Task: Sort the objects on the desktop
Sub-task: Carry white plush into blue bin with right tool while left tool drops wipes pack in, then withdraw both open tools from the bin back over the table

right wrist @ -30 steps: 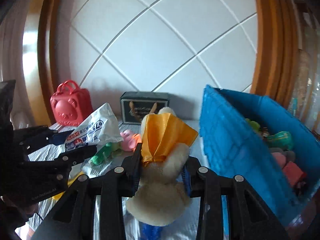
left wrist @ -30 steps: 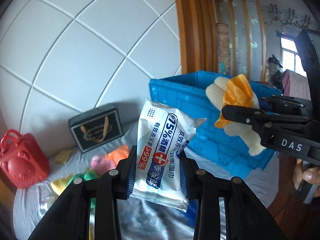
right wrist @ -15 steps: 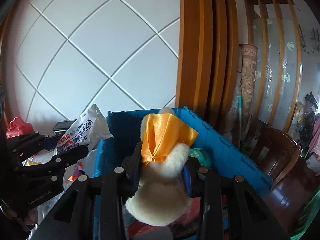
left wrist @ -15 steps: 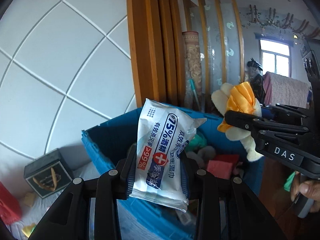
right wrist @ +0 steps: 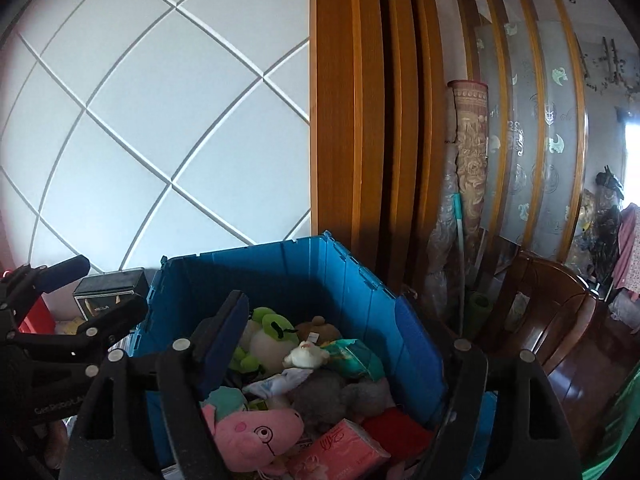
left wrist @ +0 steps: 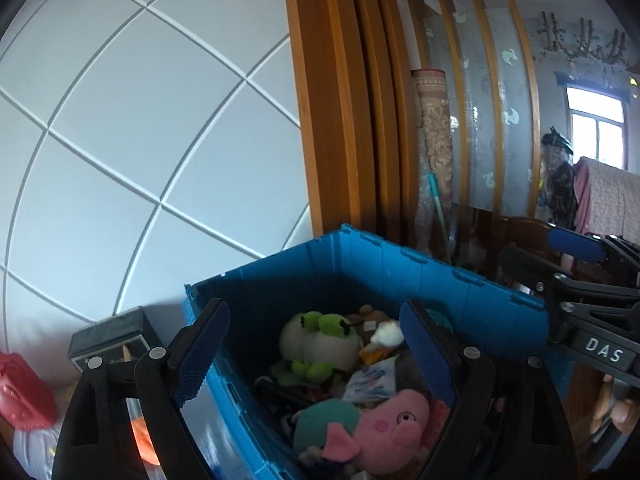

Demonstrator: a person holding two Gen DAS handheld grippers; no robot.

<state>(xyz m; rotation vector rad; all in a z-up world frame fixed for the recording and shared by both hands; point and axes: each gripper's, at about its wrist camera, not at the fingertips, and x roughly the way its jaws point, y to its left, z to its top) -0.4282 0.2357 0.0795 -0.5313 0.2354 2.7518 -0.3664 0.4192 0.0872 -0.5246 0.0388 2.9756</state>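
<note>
- Both tongs hung over the blue crate (left wrist: 440,276), pointing down into it. The left gripper (left wrist: 316,356) had its jaws opening with nothing between the blue pads. The right gripper (right wrist: 324,344) was likewise opening and empty.
- The wipes packet (left wrist: 372,380) lay in the pile at centre frame of the left view, just below and ahead of the left tongs, crumpled and glossy, its long axis running roughly left to right across the frame.
- The small cream plush (right wrist: 306,354) sat near the middle of the right view, soft and fuzzy, on top of the heap beside a green frog toy (right wrist: 268,328).
- A pink pig plush (right wrist: 256,436) filled the lower centre, rounded and velvety; a pink tissue pack (right wrist: 340,456) lay flat just right of it.
- The crate's walls were hard ribbed plastic. By my reckoning, the remaining clutter lay off to the lower left, by the black box (left wrist: 108,336) and red bag (left wrist: 24,396), nearer the left hand.
</note>
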